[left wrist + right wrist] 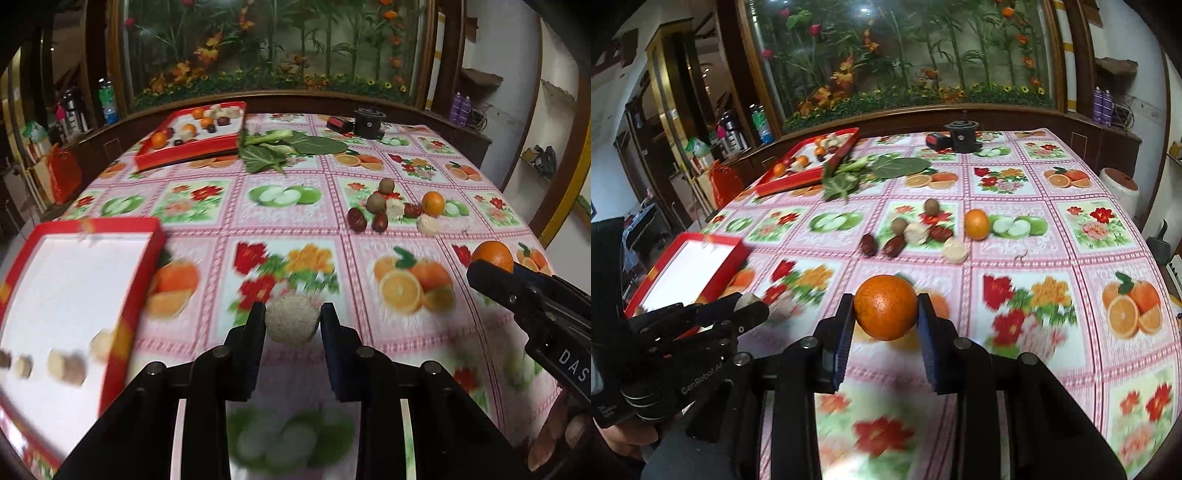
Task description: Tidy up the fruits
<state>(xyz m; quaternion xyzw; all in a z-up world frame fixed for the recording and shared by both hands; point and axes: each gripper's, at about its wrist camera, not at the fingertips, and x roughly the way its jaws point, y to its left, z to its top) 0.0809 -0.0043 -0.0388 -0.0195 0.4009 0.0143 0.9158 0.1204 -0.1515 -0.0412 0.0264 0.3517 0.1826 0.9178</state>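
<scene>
Left claw [292,320], seen along its own fingers: clamped on a pale rough ball [292,320], the two pads pressed to its flanks, the ball held clear above the counter [369,229]. The near red tray [133,295] lies to the left of this claw and slightly ahead; its white floor already carries a blurred row of pale and brown pieces [55,363] along the near edge. The tray's long axis runs away from the claw, so its right rim is the edge to be crossed.

Right claw [885,314], seen along its own fingers: clamped on an orange [885,307], gripped at its widest part and lifted off the cloth. From this claw the same tray [738,254] sits far to the left and ahead, beyond the left claw [746,308].

Judgement: the left claw is the nearer of the two to the tray, and a short leftward carry should bring its ball over the white floor; the right claw would have to cross behind or after it.

Ahead of both claws, well apart from either, the loose pile of fruit [923,232] waits on the counter; a second filled tray [812,158] stands further off to the left
</scene>
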